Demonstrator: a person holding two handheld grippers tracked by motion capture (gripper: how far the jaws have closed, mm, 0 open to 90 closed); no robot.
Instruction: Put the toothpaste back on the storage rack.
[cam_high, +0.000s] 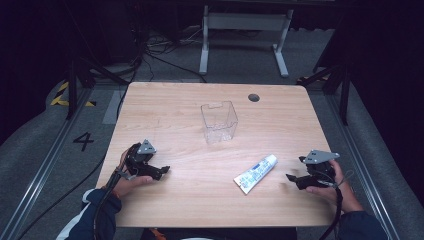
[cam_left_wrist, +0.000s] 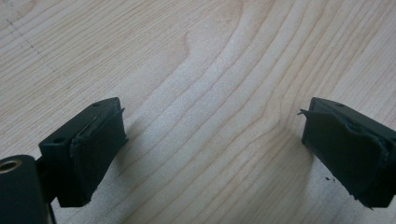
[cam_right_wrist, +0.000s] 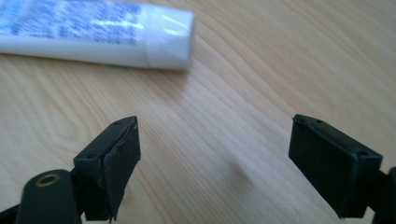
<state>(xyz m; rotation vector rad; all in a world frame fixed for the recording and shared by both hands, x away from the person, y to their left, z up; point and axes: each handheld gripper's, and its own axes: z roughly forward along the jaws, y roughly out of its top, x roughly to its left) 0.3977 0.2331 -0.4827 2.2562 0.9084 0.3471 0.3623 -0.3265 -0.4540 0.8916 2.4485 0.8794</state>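
The white plastic squeeze tube with blue print (cam_high: 255, 173) lies flat on the light wooden table (cam_high: 190, 200), on the person's side of the clear, open-topped plastic box (cam_high: 219, 121) and apart from it. The tube's narrow cap end points roughly toward the box; the flat crimped end lies farther from it.

The right tongs (cam_high: 293, 178) rest low over the table just beside the tube, on the side away from the box, with the jaws spread wide and nothing between them. In the right gripper view the tube's white cap end (cam_right_wrist: 169, 38) lies ahead of the jaws and to one side, not yet between them. The left tongs (cam_high: 162, 171) are held well apart from the tube, also with the jaws spread wide over bare wood.

The tube is judged to be light, soft-walled and smooth. It is likely to dent under pressure and to slip if pinched on its glossy round flank near the cap. A grip across the middle of the body is recommended, with the jaws set square to the long axis and closed only until the wall yields slightly. The crimped end is stiffer but thin, and is judged a poorer hold. Hard squeezing near the cap is to be avoided, since the contents could be forced out.
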